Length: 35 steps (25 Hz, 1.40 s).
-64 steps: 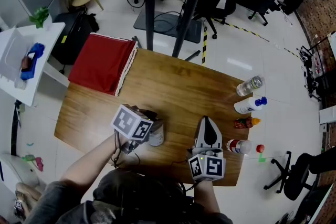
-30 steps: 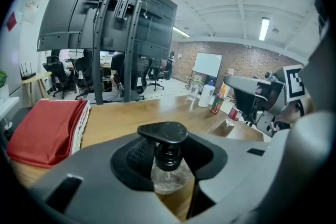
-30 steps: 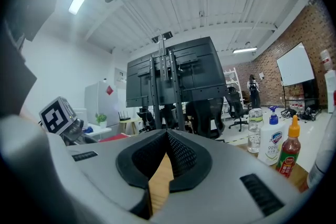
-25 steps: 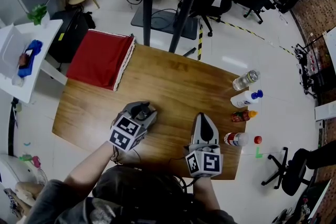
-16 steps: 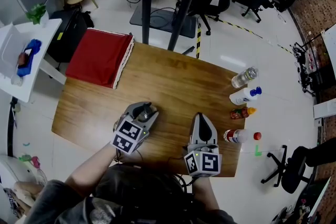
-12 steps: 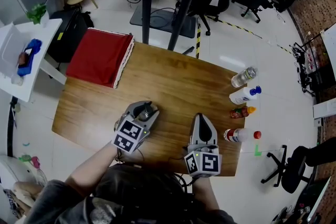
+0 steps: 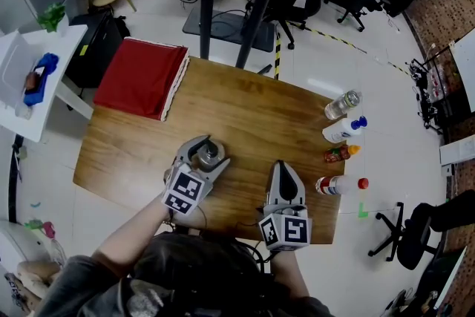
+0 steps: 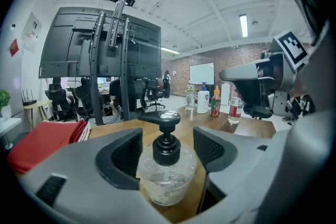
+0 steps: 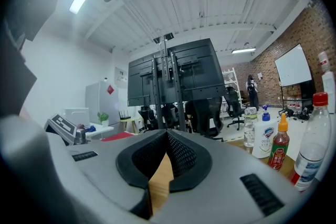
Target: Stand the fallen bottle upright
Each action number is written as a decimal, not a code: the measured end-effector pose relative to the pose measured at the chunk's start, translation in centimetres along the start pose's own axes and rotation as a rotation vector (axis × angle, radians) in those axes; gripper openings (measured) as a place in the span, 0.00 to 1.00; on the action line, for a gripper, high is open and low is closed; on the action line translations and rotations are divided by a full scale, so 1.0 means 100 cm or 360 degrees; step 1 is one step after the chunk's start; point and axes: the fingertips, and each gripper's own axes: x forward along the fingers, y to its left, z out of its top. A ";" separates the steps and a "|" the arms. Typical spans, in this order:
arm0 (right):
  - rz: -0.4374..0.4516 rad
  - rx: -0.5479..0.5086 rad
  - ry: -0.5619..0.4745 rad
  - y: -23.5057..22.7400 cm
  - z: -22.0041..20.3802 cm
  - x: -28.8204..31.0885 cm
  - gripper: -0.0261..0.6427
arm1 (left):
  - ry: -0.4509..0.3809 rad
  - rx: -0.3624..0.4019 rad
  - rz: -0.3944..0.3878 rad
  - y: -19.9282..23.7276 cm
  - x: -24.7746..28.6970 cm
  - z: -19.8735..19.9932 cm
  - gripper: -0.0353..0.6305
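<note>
A clear pump bottle (image 7: 208,154) with a black pump head stands upright on the wooden table (image 7: 252,111), left of the middle. My left gripper (image 7: 211,151) is around it, and its jaws are opening. In the left gripper view the bottle (image 8: 167,168) sits between the two pads with a gap on each side of my left gripper (image 8: 168,148). My right gripper (image 7: 280,166) rests near the table's front edge, to the right of the bottle, shut and empty. The right gripper view shows the pads of my right gripper (image 9: 167,137) meeting at their tips.
Along the table's right edge stand a clear water bottle (image 7: 341,105), a white bottle with a blue top (image 7: 340,131), a red sauce bottle (image 7: 337,154) and a red-capped bottle (image 7: 335,184). A red cloth (image 7: 145,78) covers the far left corner. Office chairs and a monitor stand lie beyond.
The left gripper's jaws have spread apart from the pump bottle, which stays upright. The right gripper has shifted slightly along the front edge.
</note>
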 end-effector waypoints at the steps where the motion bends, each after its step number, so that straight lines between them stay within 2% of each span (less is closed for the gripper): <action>1: 0.0001 -0.0005 0.0011 0.003 -0.001 -0.002 0.03 | 0.0010 -0.0015 -0.0017 -0.001 -0.001 -0.002 0.60; 7: -0.0028 -0.0005 -0.0007 0.009 0.001 -0.014 0.03 | -0.0010 -0.0076 -0.0004 0.002 -0.013 -0.005 0.67; 13: -0.0053 -0.0023 -0.0019 0.017 0.005 -0.027 0.03 | -0.0103 -0.0085 0.0007 0.003 -0.040 0.004 0.67; 21: -0.0063 -0.0038 -0.0047 0.030 0.010 -0.040 0.03 | -0.0343 -0.0104 0.0069 0.009 -0.099 0.057 0.67; 23: -0.0063 -0.0045 -0.0054 0.033 0.011 -0.044 0.03 | -0.0406 -0.0103 0.0102 0.011 -0.116 0.069 0.63; 27: -0.0061 -0.0063 -0.0056 0.040 0.013 -0.049 0.03 | -0.0471 -0.0089 0.0166 0.016 -0.140 0.080 0.47; 35: -0.0003 -0.0065 -0.0074 0.059 0.015 -0.054 0.03 | -0.0483 -0.0141 0.0281 0.027 -0.169 0.073 0.22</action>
